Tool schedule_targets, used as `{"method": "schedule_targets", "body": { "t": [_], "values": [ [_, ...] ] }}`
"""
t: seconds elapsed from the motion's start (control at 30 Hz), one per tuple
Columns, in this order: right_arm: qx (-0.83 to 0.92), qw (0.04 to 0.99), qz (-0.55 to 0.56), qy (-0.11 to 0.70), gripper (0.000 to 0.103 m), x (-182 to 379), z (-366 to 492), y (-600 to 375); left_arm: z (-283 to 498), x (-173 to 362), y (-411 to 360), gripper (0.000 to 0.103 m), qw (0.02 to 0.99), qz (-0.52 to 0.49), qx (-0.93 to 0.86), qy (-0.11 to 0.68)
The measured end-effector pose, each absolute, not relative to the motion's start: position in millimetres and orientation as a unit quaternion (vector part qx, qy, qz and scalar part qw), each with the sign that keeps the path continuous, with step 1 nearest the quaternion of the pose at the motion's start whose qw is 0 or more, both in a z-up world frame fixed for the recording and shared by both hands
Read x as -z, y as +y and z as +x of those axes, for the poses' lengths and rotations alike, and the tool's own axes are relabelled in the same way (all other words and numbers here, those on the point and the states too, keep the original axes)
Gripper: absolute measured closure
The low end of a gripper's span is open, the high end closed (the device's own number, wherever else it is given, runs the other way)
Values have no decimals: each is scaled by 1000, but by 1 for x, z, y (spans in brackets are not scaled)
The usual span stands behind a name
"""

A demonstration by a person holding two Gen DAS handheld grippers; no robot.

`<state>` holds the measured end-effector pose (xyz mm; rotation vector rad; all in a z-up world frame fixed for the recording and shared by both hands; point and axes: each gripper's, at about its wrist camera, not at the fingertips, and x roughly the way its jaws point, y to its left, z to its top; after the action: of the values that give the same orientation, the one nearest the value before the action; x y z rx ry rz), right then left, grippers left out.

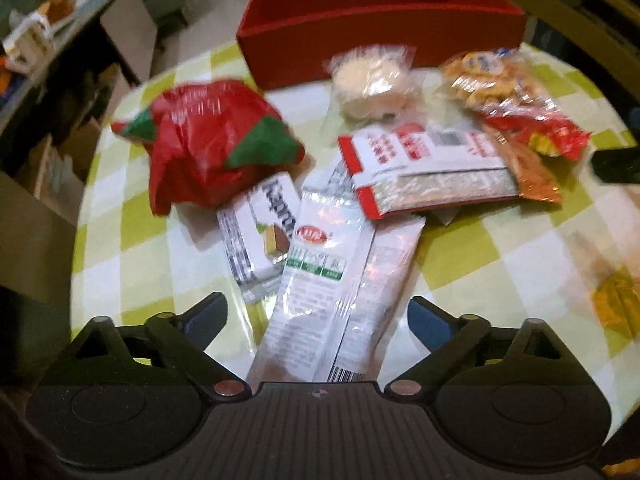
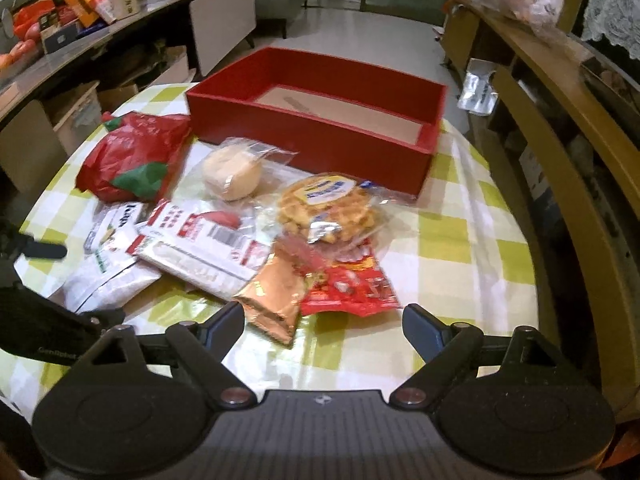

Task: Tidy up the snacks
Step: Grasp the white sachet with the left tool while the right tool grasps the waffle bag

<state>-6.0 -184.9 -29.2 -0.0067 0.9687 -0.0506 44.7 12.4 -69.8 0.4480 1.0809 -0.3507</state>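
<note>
A heap of snack packets lies on the checked tablecloth in front of an empty red box. My left gripper is open, low over a long white packet that runs between its fingers without the pads pressing on it. Beside it lie a white wafer packet, a red-and-green bag and a red-and-white packet. My right gripper is open and holds nothing, just short of a copper packet and a red packet. Beyond them are waffles and a wrapped bun.
The round table's edge curves close on both sides. A cluttered counter runs along the left, and wooden furniture stands right of the table. A blurred yellow item lies at the table's right side. The red box sits at the far edge.
</note>
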Motion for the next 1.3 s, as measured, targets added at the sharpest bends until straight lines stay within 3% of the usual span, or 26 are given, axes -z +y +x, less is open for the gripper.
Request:
{"method": "schedule_targets", "body": {
  "t": [0.27, 0.4, 0.57, 0.87, 1.3],
  "values": [
    [49, 866, 30, 498, 9, 44, 10, -210, 47, 77, 18, 13, 801, 190, 167, 542],
    [53, 874, 42, 482, 9, 38, 19, -217, 48, 74, 15, 31, 800, 171, 177, 547],
    [44, 882, 39, 469, 9, 30, 40, -223, 44, 73, 11, 40, 801, 175, 185, 541],
    [40, 875, 61, 478, 9, 39, 92, -224, 47, 69, 6, 46, 796, 158, 200, 549],
    [18, 857, -2, 514, 0, 64, 136, -196, 55, 76, 6, 43, 787, 156, 202, 562]
  ]
}}
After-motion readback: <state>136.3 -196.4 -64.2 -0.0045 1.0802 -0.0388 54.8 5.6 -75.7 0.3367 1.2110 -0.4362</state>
